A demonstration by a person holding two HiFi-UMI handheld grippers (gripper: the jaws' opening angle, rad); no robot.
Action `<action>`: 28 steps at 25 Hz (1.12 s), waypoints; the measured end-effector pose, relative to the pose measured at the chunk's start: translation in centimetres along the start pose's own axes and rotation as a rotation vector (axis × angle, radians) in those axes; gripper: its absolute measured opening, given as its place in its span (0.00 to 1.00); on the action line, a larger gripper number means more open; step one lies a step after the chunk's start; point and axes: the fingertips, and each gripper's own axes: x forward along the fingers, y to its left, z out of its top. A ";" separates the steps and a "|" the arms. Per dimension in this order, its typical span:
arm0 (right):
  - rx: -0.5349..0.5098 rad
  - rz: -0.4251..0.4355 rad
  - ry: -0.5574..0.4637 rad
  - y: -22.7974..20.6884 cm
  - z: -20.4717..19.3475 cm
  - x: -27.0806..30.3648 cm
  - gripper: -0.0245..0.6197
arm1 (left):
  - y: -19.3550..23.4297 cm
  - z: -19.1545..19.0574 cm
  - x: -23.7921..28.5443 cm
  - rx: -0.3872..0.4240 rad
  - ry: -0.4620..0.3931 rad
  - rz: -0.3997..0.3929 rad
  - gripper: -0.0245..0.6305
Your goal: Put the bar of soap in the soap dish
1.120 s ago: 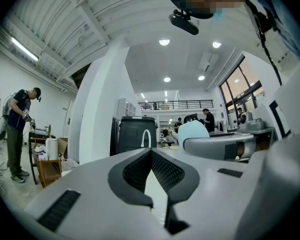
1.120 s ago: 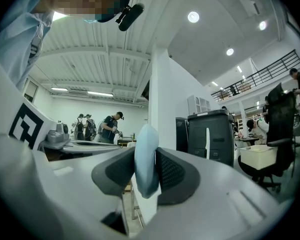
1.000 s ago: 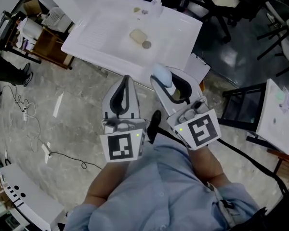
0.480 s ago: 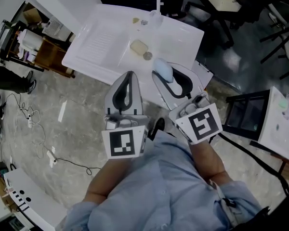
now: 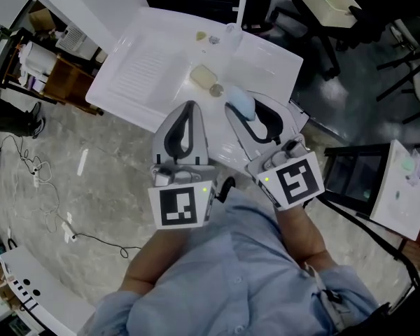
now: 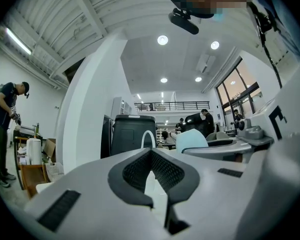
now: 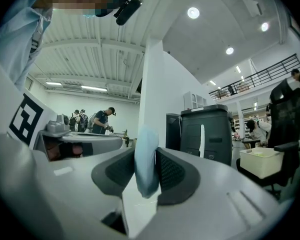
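While pale blue soap bar [image 7: 145,159] is clamped btwn right gripper [image 5: 243,110] pads, held over near edge of white sink unit [image 5: 136,68], left gripper [image 5: 189,107] closed tip-to-tip, empty, alongside, beige oval thing [image 5: 202,76] seen in basin.

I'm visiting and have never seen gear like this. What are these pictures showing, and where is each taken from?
No robot: a person holds a hand-held gripper in each hand. One picture looks down from a camera on the head; the other two cameras ride on these, looking along their jaws. Ahead stands a white sink top with a beige oval thing, perhaps the soap dish. The right hand-held gripper clamps a pale blue bar of soap; the left hand-held gripper is shut, empty.
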 end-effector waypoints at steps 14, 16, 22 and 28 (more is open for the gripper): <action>0.065 -0.023 0.140 -3.4 -6.0 10.6 0.22 | 7.3 -5.9 8.5 -0.067 0.121 -0.036 0.04; 0.071 -0.029 0.157 -4.0 -7.1 11.9 0.22 | 8.1 -7.1 9.6 -0.077 0.140 -0.042 0.04; 0.084 -0.036 0.211 -5.0 -9.9 14.3 0.22 | 9.7 -10.2 11.8 -0.109 0.194 -0.053 0.04; 0.101 -0.034 0.254 -5.9 -12.6 16.3 0.22 | 11.1 -12.8 13.7 -0.127 0.237 -0.056 0.04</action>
